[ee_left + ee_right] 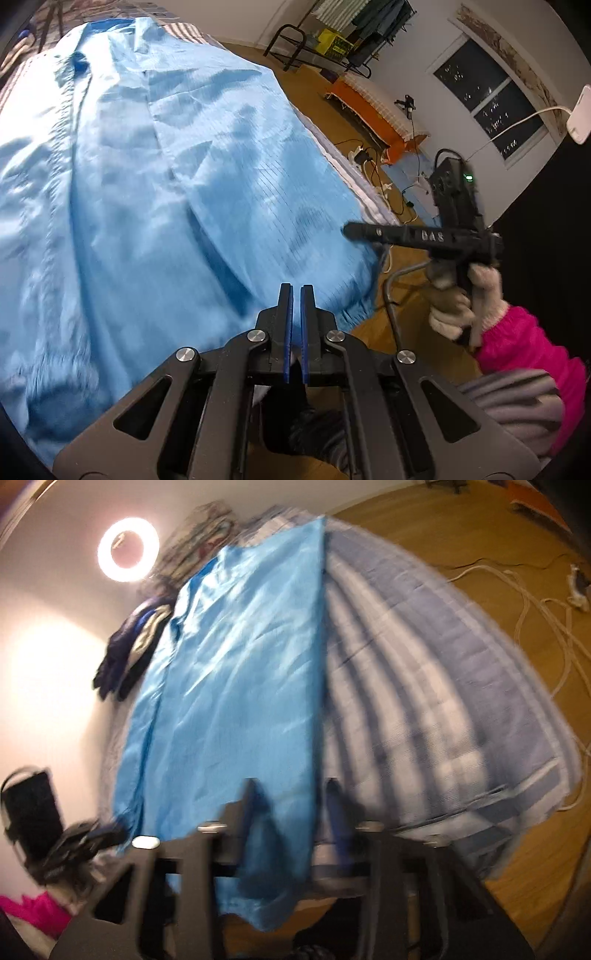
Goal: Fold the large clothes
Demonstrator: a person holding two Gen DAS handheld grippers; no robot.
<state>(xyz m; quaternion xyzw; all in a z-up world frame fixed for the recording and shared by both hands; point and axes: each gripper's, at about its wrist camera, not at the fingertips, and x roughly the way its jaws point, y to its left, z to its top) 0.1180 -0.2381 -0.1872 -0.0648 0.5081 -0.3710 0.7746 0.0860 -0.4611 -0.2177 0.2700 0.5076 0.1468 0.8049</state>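
A large light-blue shirt (155, 177) lies spread on a bed with a blue-and-white striped cover (334, 147), collar at the far end. My left gripper (296, 295) is shut and empty, just above the shirt's near hem. My right gripper (373, 232) appears at the right of the left wrist view, held by a white-gloved hand over the bed's right edge. In the blurred right wrist view the right gripper (293, 794) is open, its jaws apart on either side of the blue shirt (236, 686), whose hem hangs over the near bed edge between them.
Striped bed cover (424, 709) lies bare right of the shirt. Dark gloves (129, 653) lie at the bed's far left. Cables (546, 627) run across the wooden floor. An orange mat (369, 110), a clothes rack (351, 33) and a window stand beyond the bed.
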